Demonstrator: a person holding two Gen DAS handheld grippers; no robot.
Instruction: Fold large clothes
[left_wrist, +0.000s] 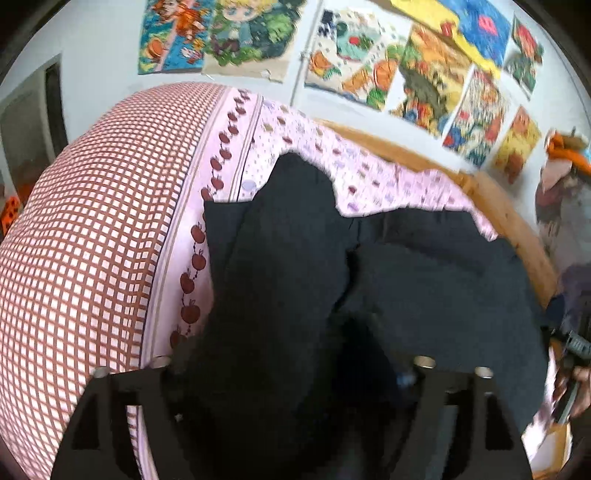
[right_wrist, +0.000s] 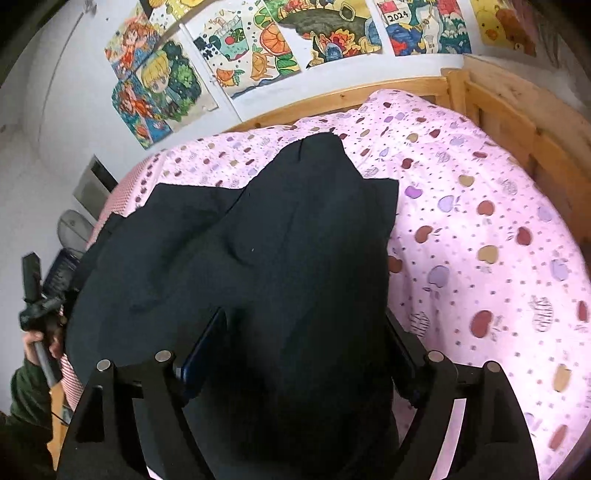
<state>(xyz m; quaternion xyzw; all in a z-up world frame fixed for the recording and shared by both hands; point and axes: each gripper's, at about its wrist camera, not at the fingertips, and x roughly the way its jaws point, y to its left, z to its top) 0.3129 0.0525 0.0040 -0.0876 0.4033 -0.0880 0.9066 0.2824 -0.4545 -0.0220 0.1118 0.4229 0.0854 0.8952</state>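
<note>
A dark garment (right_wrist: 258, 258) is lying spread across a pink apple-print bedsheet (right_wrist: 480, 240), occupying the centre of both views and reaching toward twelve o'clock.

Right gripper (right_wrist: 299, 354): its fingers (right_wrist: 207, 347) are standing apart with a raised fold of the garment lying between them; whether they are pinching it cannot be told.

Left gripper (left_wrist: 295, 369): dark cloth is covering the fingertips, so their state cannot be told.

A red-checked section of bedding (left_wrist: 92, 240) is showing at nine o'clock in the left view. A wooden bed frame (right_wrist: 498, 103) is running at one to two o'clock, and coloured drawings (right_wrist: 258, 48) are hanging on the wall at twelve.
</note>
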